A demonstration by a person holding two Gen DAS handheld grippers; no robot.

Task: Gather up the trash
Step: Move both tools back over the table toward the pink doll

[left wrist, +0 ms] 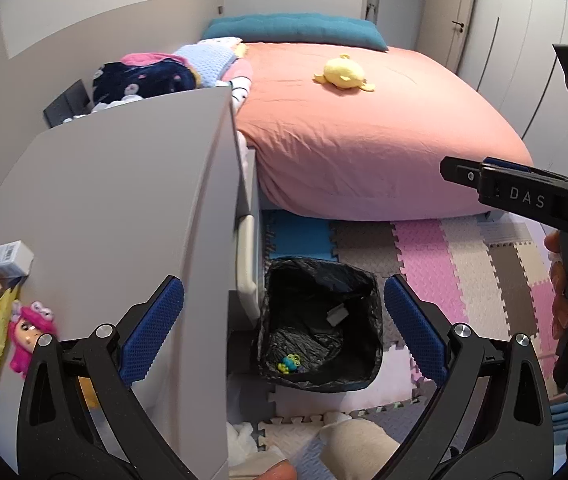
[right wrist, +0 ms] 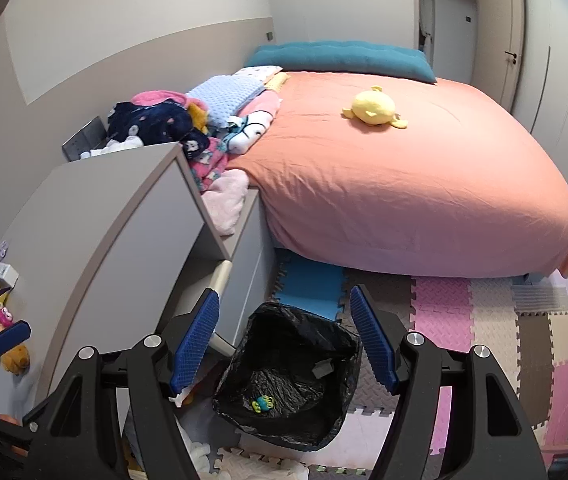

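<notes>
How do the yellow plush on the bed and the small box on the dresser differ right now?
The yellow plush is soft, rounded and yellow; the small box is hard-edged, rectangular and grey-white. The plush lies alone mid-bed on the pink bedcover; the box sits at the dresser top's far-left edge, beside dolls. Neither is in the bin.

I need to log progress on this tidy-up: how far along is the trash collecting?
Done: the black-lined bin already holds a small grey piece and a green-and-blue item. In hand: nothing; the left gripper and right gripper are both open and empty above the bin. Left: possibly the small white box on the grey cabinet top and the white crumpled bits on the floor, though whether they are trash is unclear.
</notes>
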